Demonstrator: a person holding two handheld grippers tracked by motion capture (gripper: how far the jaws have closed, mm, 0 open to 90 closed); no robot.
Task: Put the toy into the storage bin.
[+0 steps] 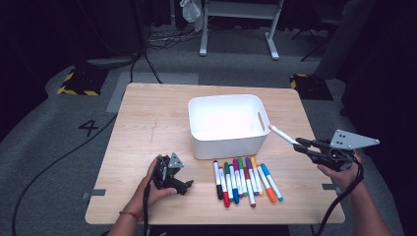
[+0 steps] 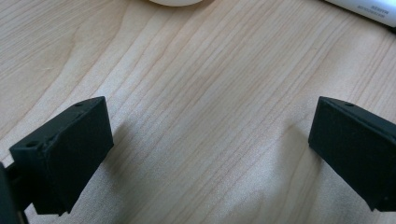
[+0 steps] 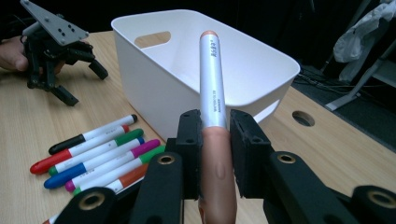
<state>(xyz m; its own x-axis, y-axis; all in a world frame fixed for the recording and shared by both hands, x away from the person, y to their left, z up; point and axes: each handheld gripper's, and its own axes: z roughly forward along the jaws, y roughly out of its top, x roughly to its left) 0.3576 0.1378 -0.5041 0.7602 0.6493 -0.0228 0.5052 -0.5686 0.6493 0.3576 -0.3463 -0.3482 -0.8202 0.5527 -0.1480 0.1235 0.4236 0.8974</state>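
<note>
A white marker [image 1: 282, 134] with a peach-coloured cap is clamped between the pads of my right gripper [image 1: 302, 144], in the air just right of the white bin [image 1: 255, 105]. In the right gripper view the marker [image 3: 212, 79] points up and over the bin's rim [image 3: 261, 51], and the right gripper [image 3: 215, 135] is shut on its capped end. Several coloured markers [image 1: 246, 179] lie in a row in front of the bin. My left gripper [image 1: 183, 177] rests on the table left of that row. Its own view has the left gripper [image 2: 205, 154] open over bare wood.
The wooden table [image 1: 147, 118] has free room on its left half and behind the bin. A round hole [image 3: 303, 118] sits in the tabletop near the bin. Cables, a desk frame and yellow-black floor markings lie beyond the far edge.
</note>
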